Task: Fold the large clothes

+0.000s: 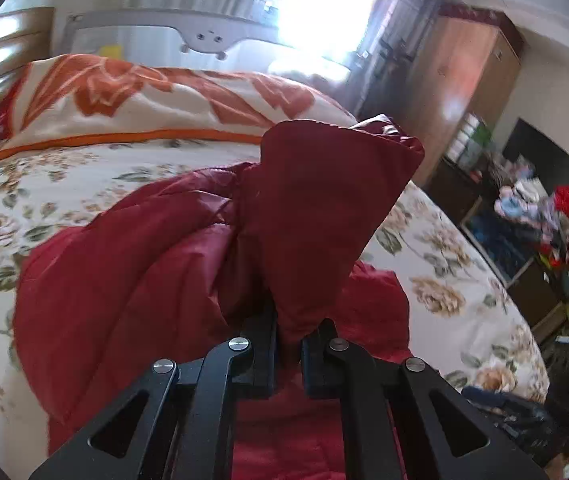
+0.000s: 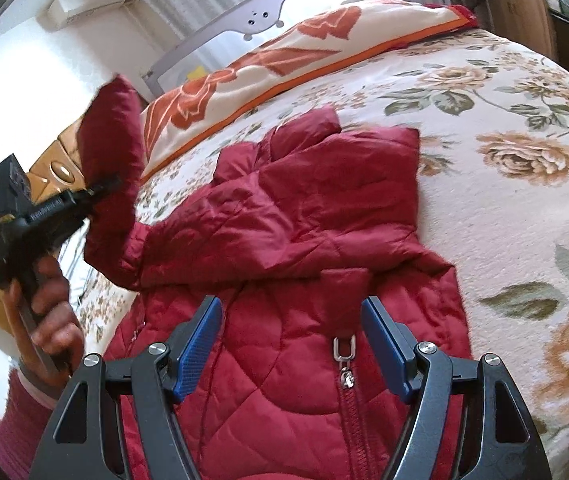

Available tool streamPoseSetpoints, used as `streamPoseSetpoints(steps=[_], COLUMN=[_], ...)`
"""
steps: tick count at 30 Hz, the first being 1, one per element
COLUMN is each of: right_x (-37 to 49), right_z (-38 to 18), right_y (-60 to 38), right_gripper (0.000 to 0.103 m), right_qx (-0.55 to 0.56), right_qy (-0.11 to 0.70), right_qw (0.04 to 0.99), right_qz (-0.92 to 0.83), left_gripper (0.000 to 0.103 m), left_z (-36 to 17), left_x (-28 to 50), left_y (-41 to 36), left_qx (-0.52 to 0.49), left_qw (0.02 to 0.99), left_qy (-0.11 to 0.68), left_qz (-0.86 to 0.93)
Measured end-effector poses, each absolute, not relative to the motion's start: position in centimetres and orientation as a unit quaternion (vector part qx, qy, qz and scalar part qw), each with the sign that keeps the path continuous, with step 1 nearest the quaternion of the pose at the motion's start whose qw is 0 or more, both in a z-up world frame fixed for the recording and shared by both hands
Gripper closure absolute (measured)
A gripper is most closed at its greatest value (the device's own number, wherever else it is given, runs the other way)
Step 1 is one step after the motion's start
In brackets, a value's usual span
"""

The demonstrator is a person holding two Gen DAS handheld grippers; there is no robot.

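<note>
Red jacket (image 2: 296, 216) sleeve in left gripper (image 1: 289, 344)

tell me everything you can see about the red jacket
The jacket is a dark red quilted puffer of shiny fabric, with stitched diamond panels and a front zipper with a metal pull. It lies front up on the floral bedspread, one sleeve folded across the chest. The left gripper has its jaws shut on the other sleeve end, lifting it off the bed. The right gripper hovers open above the zipper; contact cannot be told.
</note>
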State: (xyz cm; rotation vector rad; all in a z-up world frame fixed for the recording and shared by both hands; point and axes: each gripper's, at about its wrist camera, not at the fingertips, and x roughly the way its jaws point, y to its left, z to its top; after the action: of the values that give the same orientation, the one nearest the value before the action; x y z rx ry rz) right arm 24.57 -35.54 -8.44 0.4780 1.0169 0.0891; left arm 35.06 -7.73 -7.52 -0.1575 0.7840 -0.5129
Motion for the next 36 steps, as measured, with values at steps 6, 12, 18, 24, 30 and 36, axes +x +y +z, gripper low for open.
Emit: streamPoseSetpoints(steps=[6, 12, 18, 24, 30, 36], right_x=[25.0, 26.7, 28.9, 32.5, 36.4, 37.8], right_z=[-8.1, -9.4, -10.7, -12.5, -16.2, -17.8], right_y=[-38.2, -40.2, -41.0, -41.0, -40.9, -39.9], right_gripper=[0.028, 0.028, 0.028, 0.021, 0.016, 0.032], right_qx=[0.257, 0.293, 0.311, 0.384, 0.488, 0.478], right_qy=[0.466, 0.467, 0.475, 0.471, 0.482, 0.506], right_qw=[0.846, 0.834, 0.823, 0.792, 0.723, 0.713], right_qz=[0.027, 0.022, 0.025, 0.066, 0.083, 0.081], left_gripper=[0.096, 0.095, 0.090, 0.086, 0.055, 0.051], left_z=[-8.7, -12.5, -14.8, -14.5, -13.9, -14.0], left_x=[37.5, 40.4, 42.5, 43.0, 41.6, 40.7], left_y=[-11.6, -15.0, -16.5, -17.8, -20.1, -19.3], left_qx=[-0.047, -0.009, 0.003, 0.039, 0.079, 0.057], left_qw=[0.879, 0.860, 0.846, 0.854, 0.853, 0.849], left_qy=[0.399, 0.441, 0.464, 0.452, 0.433, 0.439], left_qz=[-0.257, -0.258, -0.264, -0.257, -0.282, -0.289])
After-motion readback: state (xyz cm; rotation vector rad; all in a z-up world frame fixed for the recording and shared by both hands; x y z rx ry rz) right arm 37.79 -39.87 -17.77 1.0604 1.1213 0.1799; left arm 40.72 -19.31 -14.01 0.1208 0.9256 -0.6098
